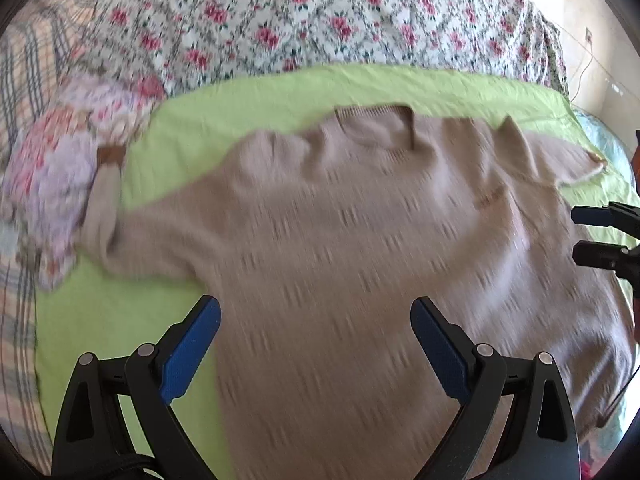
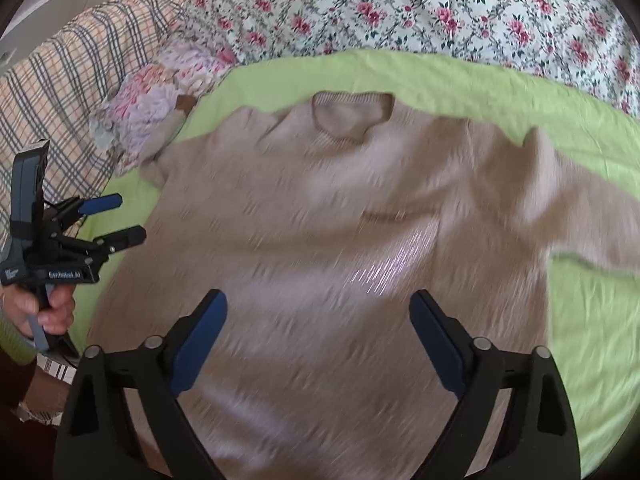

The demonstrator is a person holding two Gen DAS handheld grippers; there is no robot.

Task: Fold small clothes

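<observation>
Lying flat on a green sheet [image 1: 280, 88] across the bed, a beige sweater [image 1: 340, 240] spreads with its collar away from both cameras. Left of it sits a bundle of pink-and-lilac cloth [image 1: 60, 152] touching one sleeve. The left gripper [image 1: 316, 316] hovers over the sweater's left side, jaws wide and empty. The right gripper [image 2: 318, 312] hangs above the middle, jaws wide too, nothing between them.

A bed [image 2: 520, 92] fills both views, spread with a lime-green sheet [image 1: 248, 108]. Beyond the sheet lies a floral quilt [image 2: 460, 4]; beside that, a checked blanket [image 2: 68, 76]. Past the quilt's far corner, seemingly a pale sunlit wall [image 1: 600, 40].
</observation>
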